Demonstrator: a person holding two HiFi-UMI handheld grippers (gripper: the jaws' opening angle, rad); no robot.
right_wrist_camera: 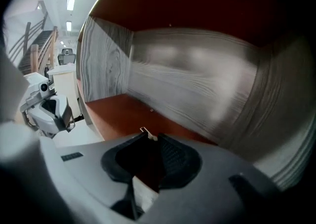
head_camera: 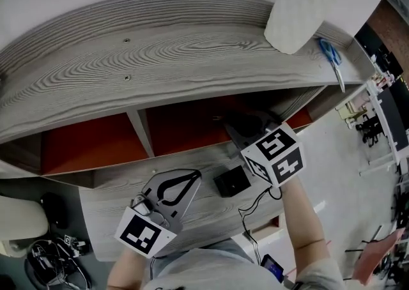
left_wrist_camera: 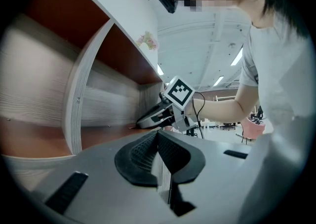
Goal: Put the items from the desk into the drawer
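Right gripper [right_wrist_camera: 150, 139] — tips pinched on small pale strip [right_wrist_camera: 146, 132], inside drawer [head_camera: 89, 145], right compartment. Left gripper [left_wrist_camera: 158, 134] — closed, empty. Scissors [head_camera: 332, 59] nearer right gripper.

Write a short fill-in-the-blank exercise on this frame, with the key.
The left gripper has its jaws ___. The scissors on the desk top have ___ handles. In the head view, the right gripper reaches into the drawer's ___ compartment, with a small pale piece at its jaw tips.
Missing: shut; blue; right.
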